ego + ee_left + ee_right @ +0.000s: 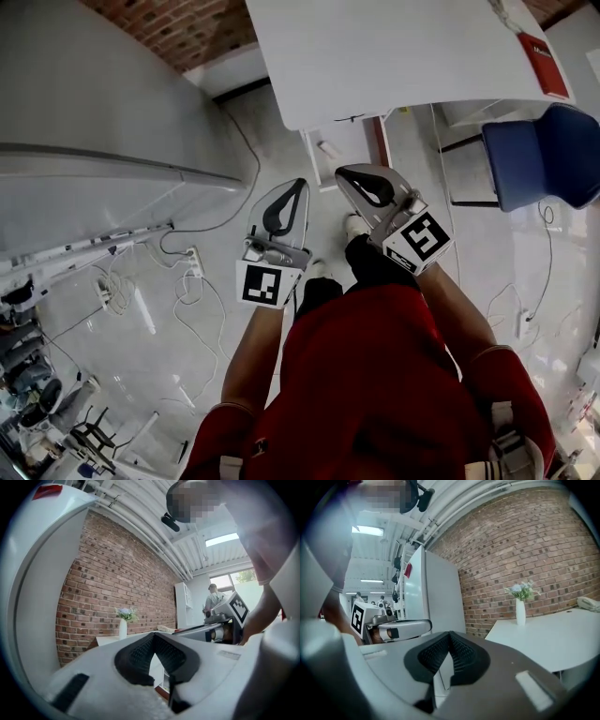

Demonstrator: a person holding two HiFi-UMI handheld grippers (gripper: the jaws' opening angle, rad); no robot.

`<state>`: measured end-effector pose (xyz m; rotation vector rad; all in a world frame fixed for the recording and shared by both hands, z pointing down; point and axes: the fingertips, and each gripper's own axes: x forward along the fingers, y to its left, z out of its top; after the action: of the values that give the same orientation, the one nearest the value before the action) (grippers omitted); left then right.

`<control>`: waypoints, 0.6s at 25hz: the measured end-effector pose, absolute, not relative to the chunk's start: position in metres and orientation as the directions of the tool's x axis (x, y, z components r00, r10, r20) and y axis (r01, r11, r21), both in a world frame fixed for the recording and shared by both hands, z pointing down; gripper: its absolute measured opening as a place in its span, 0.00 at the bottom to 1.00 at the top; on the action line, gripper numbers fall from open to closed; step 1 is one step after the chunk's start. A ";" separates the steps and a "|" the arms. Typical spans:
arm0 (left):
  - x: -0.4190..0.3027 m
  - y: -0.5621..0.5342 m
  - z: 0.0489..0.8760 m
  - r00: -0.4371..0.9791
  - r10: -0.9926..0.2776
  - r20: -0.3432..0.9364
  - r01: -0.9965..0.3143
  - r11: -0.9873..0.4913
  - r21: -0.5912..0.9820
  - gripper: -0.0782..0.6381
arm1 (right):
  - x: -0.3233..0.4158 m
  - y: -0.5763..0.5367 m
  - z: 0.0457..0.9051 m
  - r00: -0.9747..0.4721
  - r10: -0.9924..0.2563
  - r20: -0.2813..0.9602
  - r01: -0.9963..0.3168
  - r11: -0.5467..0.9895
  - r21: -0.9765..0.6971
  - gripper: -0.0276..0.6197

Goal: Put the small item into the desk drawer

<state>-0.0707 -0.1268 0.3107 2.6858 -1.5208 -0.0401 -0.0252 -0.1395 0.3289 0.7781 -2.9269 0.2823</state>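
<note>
Standing in front is the big white worktop (394,56), with its drawer (349,155) pulled out underneath. The left gripper (301,183) and right gripper (341,172) are squeezed tight, holding nothing. The small item (329,148) lies in the drawer.

Left gripper (301,182): I see a pale grey wedge shell, black ribbed pads (138,656), and a white cube (262,283) with a black square marker at the rear. Right gripper (343,172): same build, with its own marker cube (419,241). The wearer of my rig has a red short-sleeved top (375,375), dark trousers (375,262), pale shoes (355,225) and grey shoulder straps (508,442).
</note>
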 end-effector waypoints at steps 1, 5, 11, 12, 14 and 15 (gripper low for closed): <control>-0.068 -0.123 0.303 0.520 -0.854 -0.004 -0.853 -0.520 0.052 0.12 | -0.024 -0.135 0.322 -0.865 -0.484 0.132 -0.500 0.854 -0.143 0.06; -0.061 -0.107 0.282 0.542 -0.840 -0.023 -0.840 -0.542 0.016 0.12 | -0.013 -0.118 0.302 -0.862 -0.497 0.100 -0.506 0.855 -0.111 0.06; -0.055 -0.086 0.262 0.559 -0.828 -0.049 -0.829 -0.559 -0.016 0.12 | -0.003 -0.097 0.278 -0.853 -0.520 0.047 -0.522 0.847 -0.101 0.06; -0.054 -0.084 0.258 0.562 -0.826 -0.055 -0.827 -0.562 -0.015 0.12 | -0.004 -0.093 0.274 -0.854 -0.519 0.037 -0.520 0.849 -0.093 0.06; -0.051 -0.079 0.252 0.567 -0.821 -0.063 -0.823 -0.567 -0.019 0.12 | -0.006 -0.085 0.265 -0.858 -0.513 0.025 -0.514 0.855 -0.077 0.06; -0.050 -0.077 0.250 0.570 -0.819 -0.063 -0.821 -0.570 -0.024 0.12 | -0.006 -0.081 0.263 -0.859 -0.511 0.022 -0.511 0.857 -0.070 0.06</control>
<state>-0.0501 -0.0766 0.2503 2.8282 -1.4790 -0.0717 -0.0065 -0.0810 0.2628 0.8325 -3.0241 0.1157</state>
